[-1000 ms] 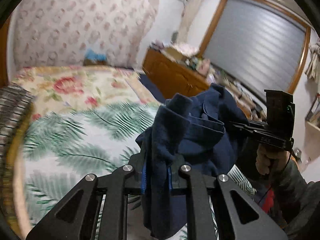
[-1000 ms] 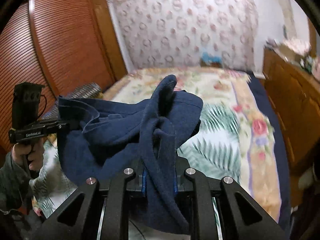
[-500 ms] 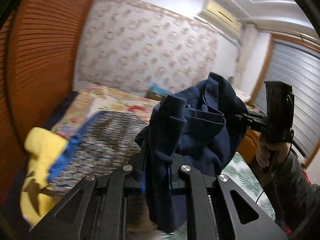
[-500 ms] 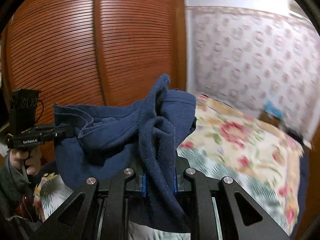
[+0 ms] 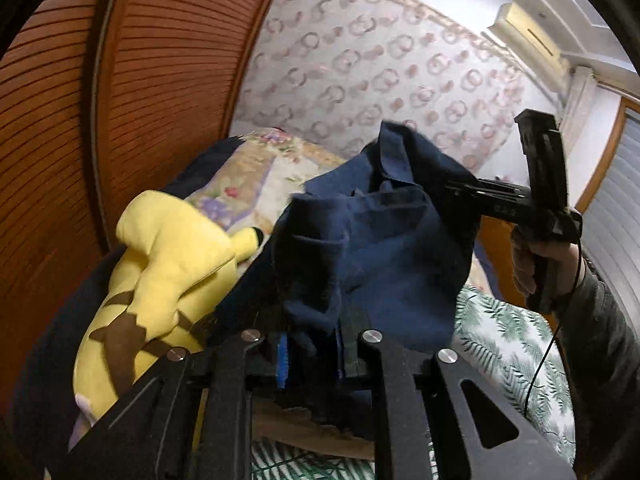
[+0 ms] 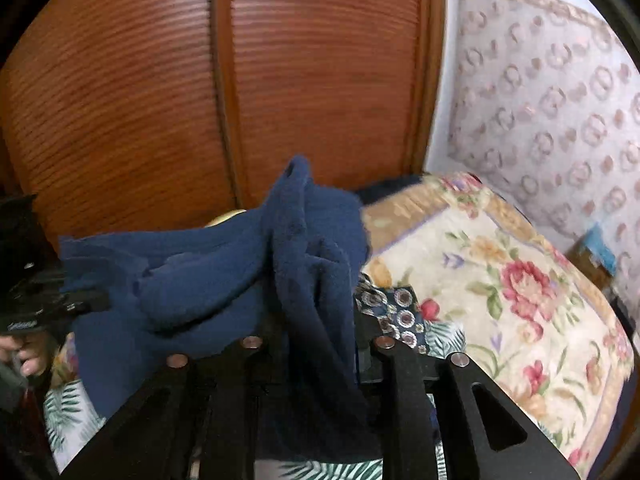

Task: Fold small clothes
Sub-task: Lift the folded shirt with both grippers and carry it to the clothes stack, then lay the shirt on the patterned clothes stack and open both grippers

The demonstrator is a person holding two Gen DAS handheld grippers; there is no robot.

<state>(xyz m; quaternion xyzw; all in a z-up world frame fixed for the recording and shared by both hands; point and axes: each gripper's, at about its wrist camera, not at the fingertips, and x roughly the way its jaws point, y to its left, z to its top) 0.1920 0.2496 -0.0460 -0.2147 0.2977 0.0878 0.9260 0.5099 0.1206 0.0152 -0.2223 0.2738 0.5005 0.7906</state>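
A small navy blue garment [image 5: 380, 248] hangs bunched in the air between both grippers, above the bed. My left gripper [image 5: 310, 356] is shut on one end of it. My right gripper [image 6: 316, 344] is shut on the other end, and the cloth [image 6: 224, 280] drapes over its fingers. The right gripper also shows in the left wrist view [image 5: 460, 192], held in a hand at the right. The left gripper shows at the left edge of the right wrist view [image 6: 80, 300].
A yellow plush toy [image 5: 168, 272] lies on the bed at the left, by the wooden louvered wardrobe [image 6: 240, 80]. A floral quilt [image 6: 500, 300] and a palm-leaf sheet [image 5: 512, 344] cover the bed. A patterned wall [image 5: 380, 60] stands behind.
Both grippers have swung left with the garment still held between them. The view has turned from the bed and window toward the wardrobe and the yellow plush toy.
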